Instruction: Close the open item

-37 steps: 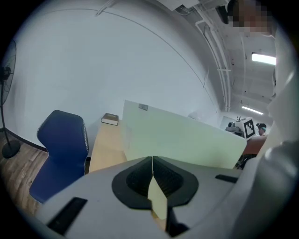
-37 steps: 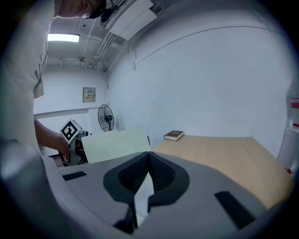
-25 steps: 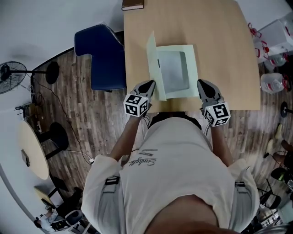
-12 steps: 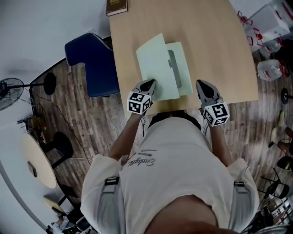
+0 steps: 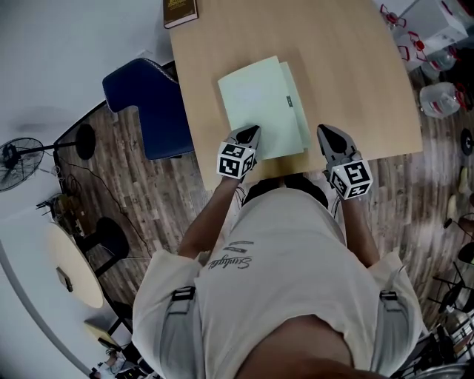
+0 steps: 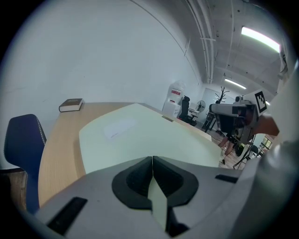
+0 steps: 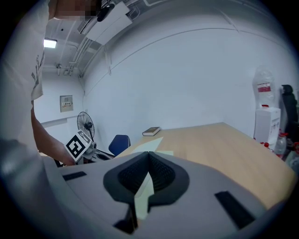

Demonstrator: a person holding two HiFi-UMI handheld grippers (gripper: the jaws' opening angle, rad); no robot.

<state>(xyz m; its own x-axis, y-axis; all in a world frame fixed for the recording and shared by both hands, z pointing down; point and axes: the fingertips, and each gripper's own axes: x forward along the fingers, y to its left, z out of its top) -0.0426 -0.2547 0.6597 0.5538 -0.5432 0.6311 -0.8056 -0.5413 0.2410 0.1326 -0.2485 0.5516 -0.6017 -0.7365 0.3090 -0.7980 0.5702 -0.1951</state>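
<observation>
Wooden surface (image 5: 355, 81) bore a nearly closed folder (image 5: 259, 104); left claw (image 5: 250, 132), at its 7 o'clock corner, and right claw (image 5: 326, 133) were clamped empty, a final press seemingly due.

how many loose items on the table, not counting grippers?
2: a pale green folder at the near edge and a dark book at the far left corner. The table's far edge runs out of frame, so more may be hidden.

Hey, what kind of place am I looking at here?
Probably an office or lab workspace: a wooden table holding a folder and book, a blue chair beside it, and a standing fan.
</observation>
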